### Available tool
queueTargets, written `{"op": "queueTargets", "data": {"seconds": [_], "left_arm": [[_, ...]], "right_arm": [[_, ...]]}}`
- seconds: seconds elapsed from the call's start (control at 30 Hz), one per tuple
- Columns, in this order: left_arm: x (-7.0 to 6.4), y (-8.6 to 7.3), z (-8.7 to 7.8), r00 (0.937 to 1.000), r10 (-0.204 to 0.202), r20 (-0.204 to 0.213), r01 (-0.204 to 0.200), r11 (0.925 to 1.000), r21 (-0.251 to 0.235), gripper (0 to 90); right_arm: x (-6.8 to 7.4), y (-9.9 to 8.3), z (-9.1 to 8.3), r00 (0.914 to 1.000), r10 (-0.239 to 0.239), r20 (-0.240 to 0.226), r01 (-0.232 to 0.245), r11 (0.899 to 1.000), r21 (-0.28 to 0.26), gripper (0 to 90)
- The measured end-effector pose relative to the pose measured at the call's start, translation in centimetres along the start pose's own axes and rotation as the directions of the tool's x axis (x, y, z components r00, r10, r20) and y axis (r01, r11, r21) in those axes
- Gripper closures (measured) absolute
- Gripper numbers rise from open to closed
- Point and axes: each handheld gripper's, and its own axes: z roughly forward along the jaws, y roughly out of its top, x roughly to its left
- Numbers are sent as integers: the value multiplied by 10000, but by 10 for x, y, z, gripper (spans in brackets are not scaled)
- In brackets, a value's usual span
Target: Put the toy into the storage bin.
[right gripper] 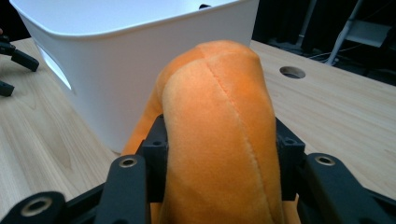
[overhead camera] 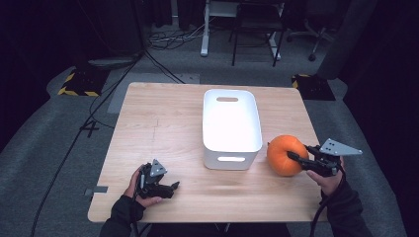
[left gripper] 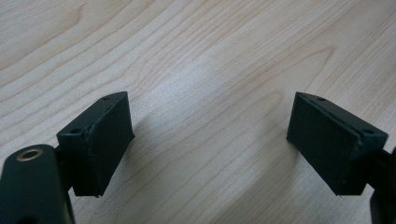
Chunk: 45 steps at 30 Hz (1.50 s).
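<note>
An orange plush pumpkin [overhead camera: 284, 154] sits on the wooden table just right of a white plastic bin [overhead camera: 230, 128]. My right gripper [overhead camera: 298, 159] is shut on the pumpkin's right side; in the right gripper view the soft orange body [right gripper: 219, 135] bulges up between the two jaws, with the bin's wall [right gripper: 135, 70] close behind it. My left gripper [overhead camera: 171, 187] rests low near the table's front left, held by a hand. In the left gripper view its jaws [left gripper: 210, 149] stand wide apart over bare wood, holding nothing.
The bin is empty, with handle slots at its near and far ends. A round cable hole [right gripper: 292, 72] is set in the tabletop beyond the pumpkin. Past the table's far edge are cables, a desk frame [overhead camera: 205, 29] and chairs on grey floor.
</note>
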Motion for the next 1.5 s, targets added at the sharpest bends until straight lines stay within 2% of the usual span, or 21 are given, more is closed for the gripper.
{"op": "queueTargets", "data": {"seconds": [0.27,0.5,0.67,0.73,0.97,1.1,1.43,1.5], "left_arm": [[0,0,0,10000,-20,5,20,10000,-10,145],[0,1,0,10000,23,-31,-23,10000,-35,145],[1,1,0,10000,31,18,-31,10000,-29,145],[0,1,0,10000,27,-1,-27,10000,-32,145],[1,1,1,10000,32,28,-32,10000,-34,145],[0,1,0,10000,28,-34,-28,10000,-44,145],[0,1,0,10000,22,-41,-22,10000,-46,145],[1,1,0,10000,25,4,-25,10000,-34,145]], "right_arm": [[4,10,-7,9999,-165,32,166,9993,-323,530],[6,20,-6,9999,-101,90,107,9980,-623,530],[5,24,-6,9995,-292,152,302,9968,-735,530],[6,25,-7,9998,-149,131,158,9971,-744,530],[4,31,-9,9994,-265,238,286,9951,-951,530],[2,36,-12,9993,-177,314,210,9941,-1065,528],[0,55,-17,9977,-406,546,477,9897,-1353,527],[0,61,-18,9982,-334,496,405,9880,-1488,527]]}}
